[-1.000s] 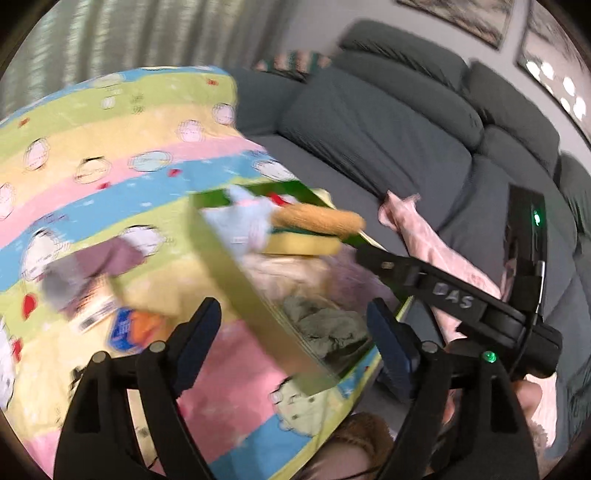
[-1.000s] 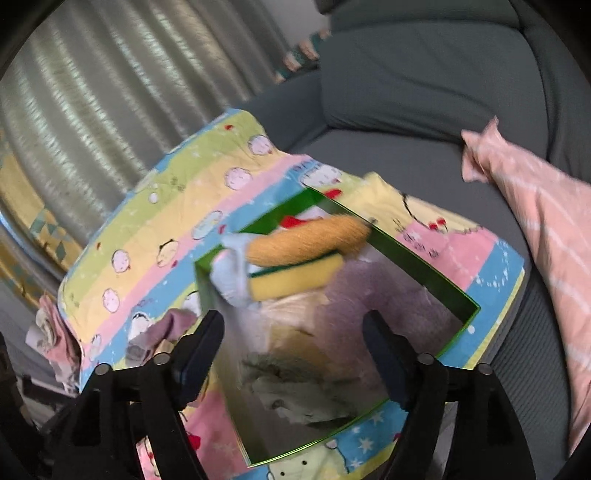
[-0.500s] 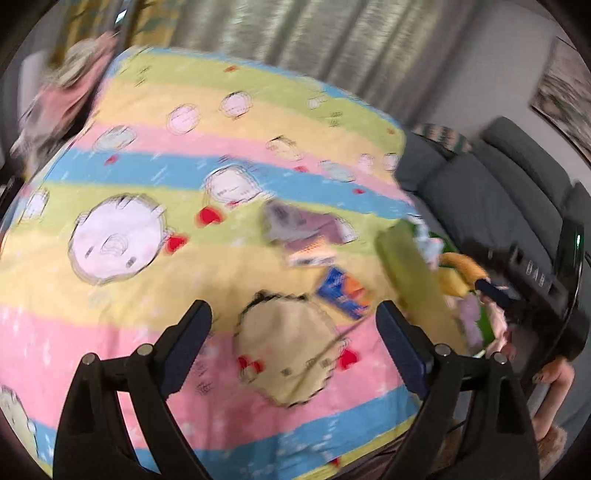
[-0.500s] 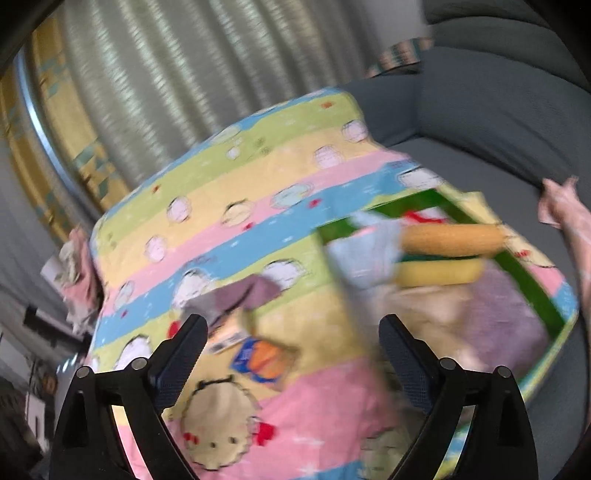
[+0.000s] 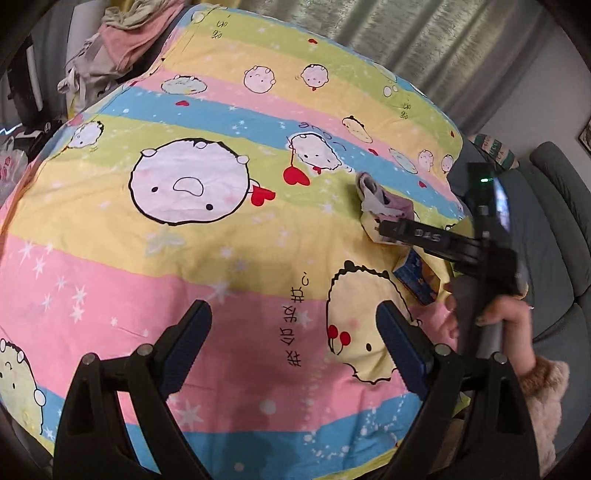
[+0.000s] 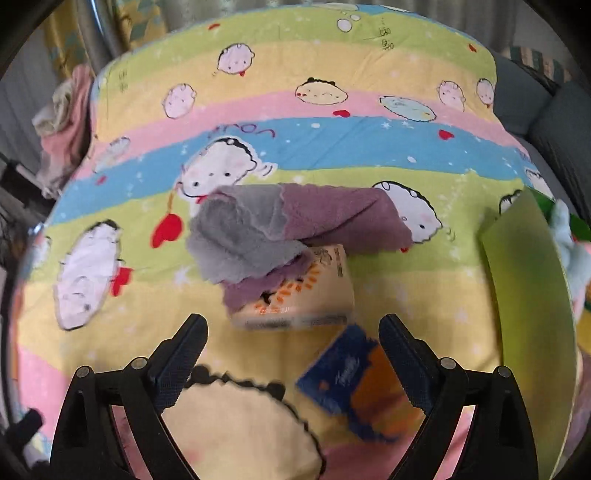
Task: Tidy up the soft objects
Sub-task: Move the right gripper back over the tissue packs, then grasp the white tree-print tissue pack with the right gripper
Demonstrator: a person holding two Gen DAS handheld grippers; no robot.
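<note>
A grey and purple cloth (image 6: 280,229) lies on the striped cartoon sheet (image 6: 332,140), draped over a beige tissue pack (image 6: 299,299). A blue and orange tissue pack (image 6: 362,387) lies just in front of it. My right gripper (image 6: 293,354) is open and empty, hovering over both packs. In the left wrist view the cloth (image 5: 380,199) and the blue pack (image 5: 417,277) lie at the right, partly behind the right gripper's body. My left gripper (image 5: 293,343) is open and empty above bare sheet. The green box (image 6: 528,295) holding soft things is at the right edge.
A pile of pink and beige clothes (image 5: 118,40) lies off the sheet's far left corner. A grey sofa (image 5: 554,229) runs along the right. Curtains (image 5: 424,33) hang behind.
Both grippers have swung left, away from the green box, which has slid to the right edge. The cloth and tissue packs now sit under the right gripper. Both stay open.
</note>
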